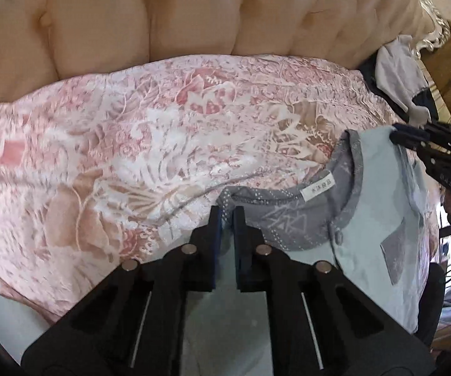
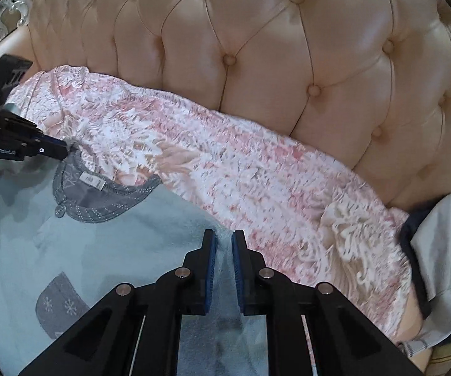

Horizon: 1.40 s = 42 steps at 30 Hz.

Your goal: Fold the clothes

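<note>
A light blue shirt (image 1: 372, 206) with a grey dotted collar (image 1: 357, 163), a white neck label (image 1: 317, 189) and a grey chest pocket (image 1: 396, 250) hangs spread between both grippers above the bed. My left gripper (image 1: 227, 216) is shut on one shoulder at the collar's edge. In that view my right gripper (image 1: 393, 134) pinches the other shoulder. The right wrist view shows the right gripper (image 2: 223, 238) shut on the shirt (image 2: 115, 250), with cloth between its blue pads. There the left gripper (image 2: 67, 150) grips beside the collar (image 2: 100, 213), above the pocket (image 2: 59, 304).
A pink floral bedspread (image 1: 131, 144) (image 2: 256, 172) covers the bed under the shirt. A cream tufted headboard (image 1: 162, 15) (image 2: 288, 62) rises behind it. A pile of grey and dark clothes (image 1: 397, 69) (image 2: 444, 250) lies at the bed's right end, near an ornate silver frame (image 1: 432, 31).
</note>
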{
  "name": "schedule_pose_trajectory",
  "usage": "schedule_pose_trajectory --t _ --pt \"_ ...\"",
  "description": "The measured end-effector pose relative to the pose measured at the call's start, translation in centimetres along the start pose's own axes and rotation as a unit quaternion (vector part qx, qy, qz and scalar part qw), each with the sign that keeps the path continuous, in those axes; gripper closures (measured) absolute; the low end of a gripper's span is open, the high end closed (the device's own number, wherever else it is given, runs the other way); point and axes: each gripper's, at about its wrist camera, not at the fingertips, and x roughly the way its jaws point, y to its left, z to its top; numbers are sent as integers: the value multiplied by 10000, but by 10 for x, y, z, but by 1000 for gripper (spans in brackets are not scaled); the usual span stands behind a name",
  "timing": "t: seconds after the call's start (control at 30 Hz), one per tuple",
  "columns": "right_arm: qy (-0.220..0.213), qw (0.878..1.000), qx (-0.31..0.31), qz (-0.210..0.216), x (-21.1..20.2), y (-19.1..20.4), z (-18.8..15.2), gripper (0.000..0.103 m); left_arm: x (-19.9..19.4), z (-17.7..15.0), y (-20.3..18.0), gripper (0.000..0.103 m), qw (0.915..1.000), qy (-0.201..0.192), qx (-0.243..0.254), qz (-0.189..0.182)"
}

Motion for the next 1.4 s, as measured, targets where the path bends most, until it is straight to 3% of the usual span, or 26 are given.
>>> schedule_pose_trajectory --t 0.17,0.37,0.53,0.87,0.93,1.07,1.2,1.27,1.4 --pt "-167 9992 -105 -361 4 2 9 92 -22 15 9 96 9983 -510 -137 230" --pt "132 9986 -124 -494 40 1 8 92 5 18 13 96 9962 -504 -401 588" --pt "117 9971 -275 -697 50 6 5 92 16 14 16 96 9933 -607 -625 756" --pt "92 9960 -381 -808 60 7 2 91 18 14 18 95 9906 -671 -812 870" --pt "83 9961 -315 -817 60 4 0 86 19 13 17 95 9899 -683 -858 904" --pt "30 9981 300 -540 49 -25 6 59 16 11 16 93 9890 -659 -872 996" --pt "-403 9857 1459 -737 -2 -84 0 57 17 11 16 92 9879 -661 -946 1035" --pt "-558 9756 2073 -461 -27 -104 -17 57 18 12 19 91 9866 -674 -1105 996" --pt "-298 9537 2949 501 -22 -93 -62 57 16 12 23 84 9845 -714 -1282 957"
